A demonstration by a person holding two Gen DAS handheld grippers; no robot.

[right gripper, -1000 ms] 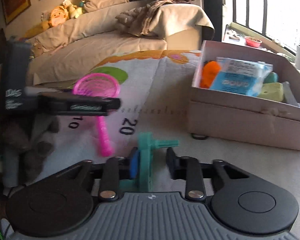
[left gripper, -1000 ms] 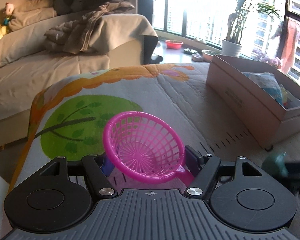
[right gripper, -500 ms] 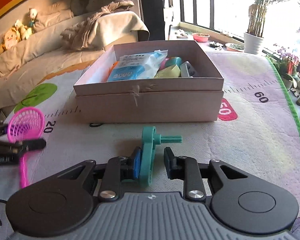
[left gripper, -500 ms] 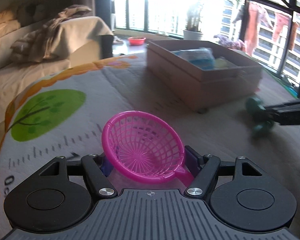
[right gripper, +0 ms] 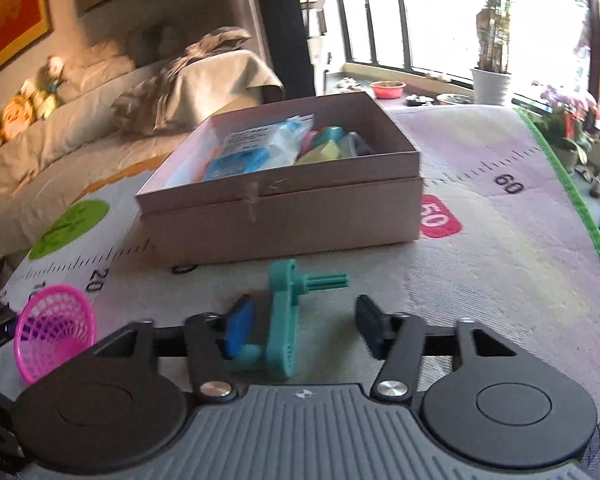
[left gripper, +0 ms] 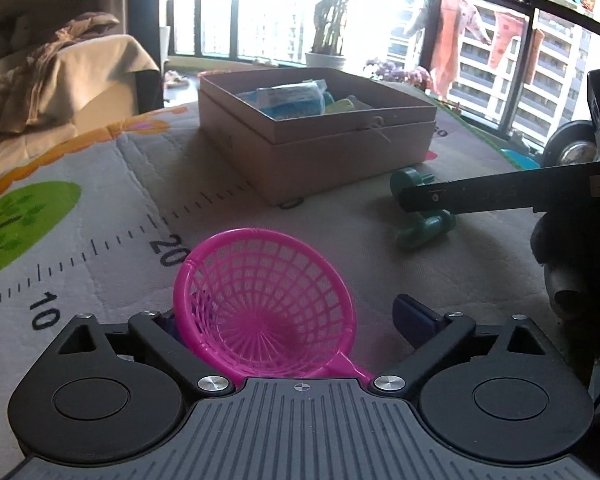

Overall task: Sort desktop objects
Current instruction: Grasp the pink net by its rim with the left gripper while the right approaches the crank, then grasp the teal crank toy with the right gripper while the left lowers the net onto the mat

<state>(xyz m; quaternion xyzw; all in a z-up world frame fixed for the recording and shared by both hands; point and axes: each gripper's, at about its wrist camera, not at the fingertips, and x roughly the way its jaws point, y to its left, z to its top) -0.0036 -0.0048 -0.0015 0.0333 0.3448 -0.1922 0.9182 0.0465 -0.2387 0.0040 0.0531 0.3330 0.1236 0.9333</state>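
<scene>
Left wrist view: left gripper (left gripper: 294, 320), fingers spread, straddles the pink sieve (left gripper: 266, 304) without pinching it. Right gripper (right gripper: 296, 326), also released, brackets the teal crank (right gripper: 286, 320) on the mat. Box (left gripper: 340, 156) lies at 12 o'clock. Closing off-centre could flip either toy away.

Your left gripper (left gripper: 294, 322) has a grey ribbed body, two round black housings, black linkage arms with silver screws and dark blue pads (left gripper: 414, 316). Your right gripper (right gripper: 300, 326) matches it, with brighter blue pads (right gripper: 239, 330) and a small crosshair mark.
</scene>
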